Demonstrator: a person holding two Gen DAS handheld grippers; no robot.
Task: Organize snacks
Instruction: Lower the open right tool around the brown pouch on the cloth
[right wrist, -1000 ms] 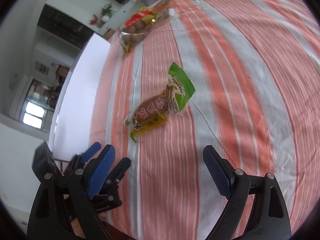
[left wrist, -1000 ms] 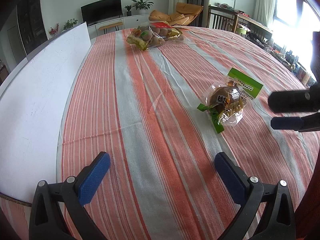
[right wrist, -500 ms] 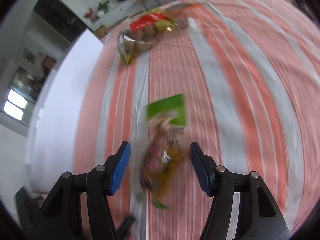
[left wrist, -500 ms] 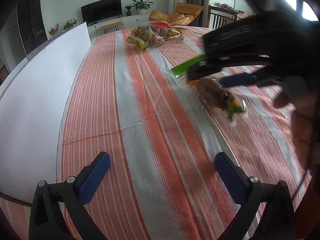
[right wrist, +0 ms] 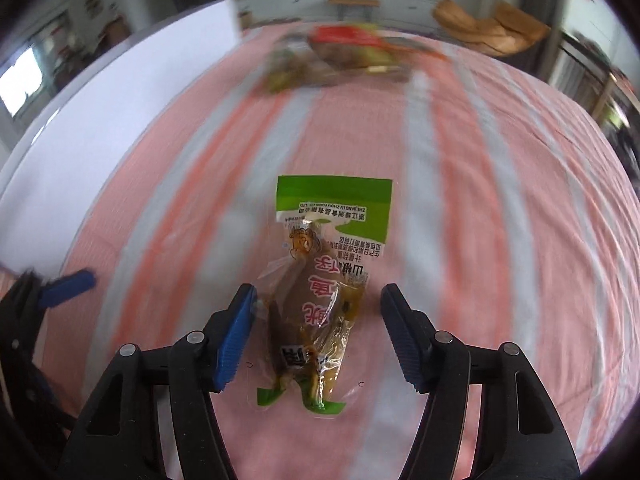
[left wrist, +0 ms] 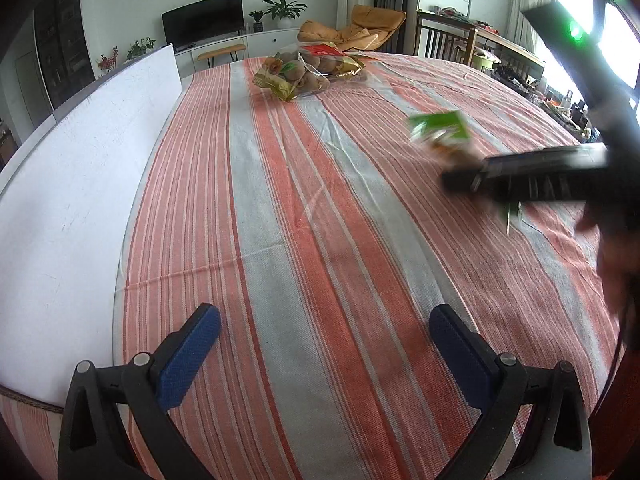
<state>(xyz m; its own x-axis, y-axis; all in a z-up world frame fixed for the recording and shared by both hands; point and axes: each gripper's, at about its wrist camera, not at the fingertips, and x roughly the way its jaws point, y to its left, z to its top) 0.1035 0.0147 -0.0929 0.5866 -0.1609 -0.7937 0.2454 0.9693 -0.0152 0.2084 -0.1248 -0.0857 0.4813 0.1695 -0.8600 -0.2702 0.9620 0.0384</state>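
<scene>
A clear snack packet with a green top and brown contents lies on the striped tablecloth. My right gripper is open, one finger on each side of the packet's lower half, pads not touching it. In the left wrist view the same packet is blurred and partly hidden by the right gripper's black body. My left gripper is open and empty, low over the near part of the cloth. A pile of bagged snacks lies at the far end of the table; it also shows blurred in the right wrist view.
A white board stands along the table's left edge. Beyond the table are a TV cabinet, an orange chair and a wooden chair with a cluttered desk at the right.
My right gripper has swung over the packet and now straddles it, jaws narrower than a second ago. The packet looks shifted on the cloth. The left gripper has not moved.
</scene>
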